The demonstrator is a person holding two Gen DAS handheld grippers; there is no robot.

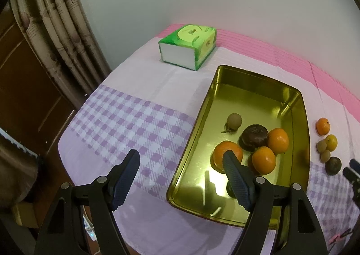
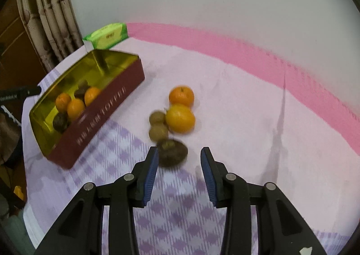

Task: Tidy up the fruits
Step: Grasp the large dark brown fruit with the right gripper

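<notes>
Fruits: six in the tin (image 1: 203,106), five on the cloth (image 2: 236,102).

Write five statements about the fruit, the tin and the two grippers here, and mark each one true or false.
1. Both grippers are open and hold nothing. True: the left gripper and the right gripper each show an open gap between the fingers.
2. The gold tin is empty. False: it holds three oranges, dark fruits and a small brown one.
3. Five fruits lie on the cloth outside the tin. True: an orange, a yellow fruit, two small brown fruits and a dark fruit.
4. The dark fruit on the cloth is the loose fruit nearest the right gripper. True.
5. The tissue pack sits inside the tin. False: it lies on the cloth beyond the tin's far end.
</notes>
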